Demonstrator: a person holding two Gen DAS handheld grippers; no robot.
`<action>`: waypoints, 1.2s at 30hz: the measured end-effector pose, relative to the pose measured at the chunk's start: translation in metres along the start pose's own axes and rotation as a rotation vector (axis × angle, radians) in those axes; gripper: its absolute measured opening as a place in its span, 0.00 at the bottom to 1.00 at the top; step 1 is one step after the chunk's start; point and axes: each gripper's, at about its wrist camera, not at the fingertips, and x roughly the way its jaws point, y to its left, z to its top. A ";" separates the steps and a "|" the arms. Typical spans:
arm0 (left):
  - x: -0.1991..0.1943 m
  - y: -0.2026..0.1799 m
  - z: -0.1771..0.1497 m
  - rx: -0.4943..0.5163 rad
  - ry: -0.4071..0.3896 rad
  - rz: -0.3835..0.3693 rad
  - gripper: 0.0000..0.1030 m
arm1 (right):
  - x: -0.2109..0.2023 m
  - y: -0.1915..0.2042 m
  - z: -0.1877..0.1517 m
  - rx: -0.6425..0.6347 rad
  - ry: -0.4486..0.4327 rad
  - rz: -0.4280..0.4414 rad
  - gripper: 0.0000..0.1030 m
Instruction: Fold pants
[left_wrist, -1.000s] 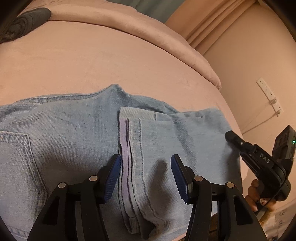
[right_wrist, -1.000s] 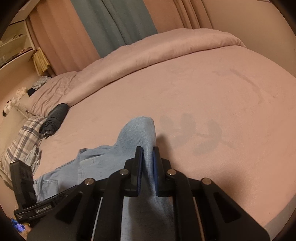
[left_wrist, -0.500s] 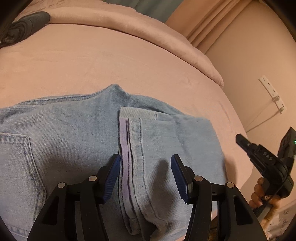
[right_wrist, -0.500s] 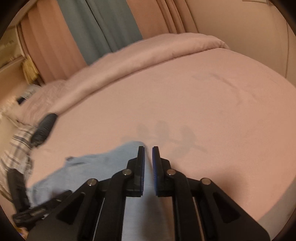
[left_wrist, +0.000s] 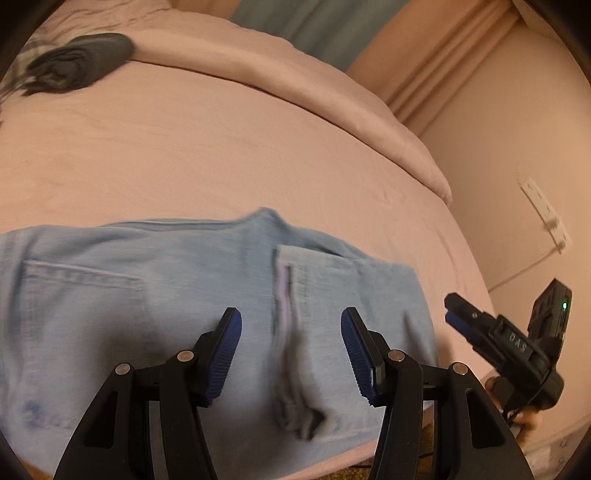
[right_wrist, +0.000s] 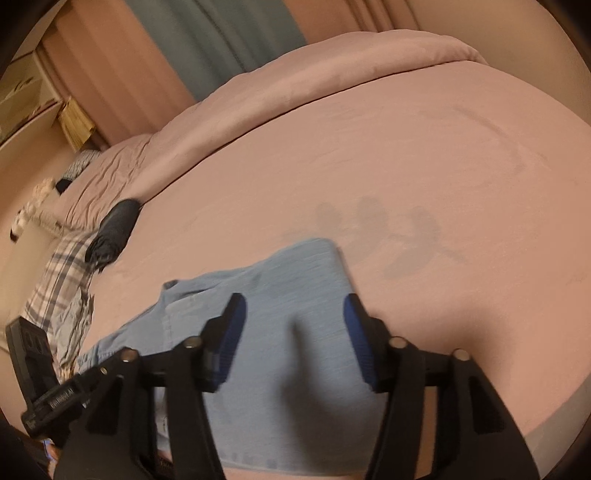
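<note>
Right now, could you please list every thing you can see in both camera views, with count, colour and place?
jeans: one pair, light blue, folded flat on the near part of the bed.
bed cover: one, pink, under the jeans.
duvet: one, pink, rolled along the far side of the bed.
dark bundle: one, charcoal, far left on the bed.
checked cloth: one, grey and white, at the left bed edge.
curtain: one, grey-blue, behind the bed.
wall socket: one, white, right wall.
left claw: black with blue pads, open above the jeans.
right claw: same colours, jaws opening, over the jeans' right end, gripping nothing.
</note>
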 end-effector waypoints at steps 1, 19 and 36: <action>-0.008 0.006 0.000 -0.015 -0.009 0.019 0.56 | 0.001 0.007 -0.001 -0.010 0.005 0.005 0.65; -0.117 0.133 -0.013 -0.362 -0.272 0.338 0.92 | 0.021 0.147 -0.019 -0.257 -0.011 0.136 0.87; -0.095 0.175 -0.028 -0.493 -0.163 0.239 0.92 | 0.079 0.152 -0.053 -0.301 0.161 0.123 0.87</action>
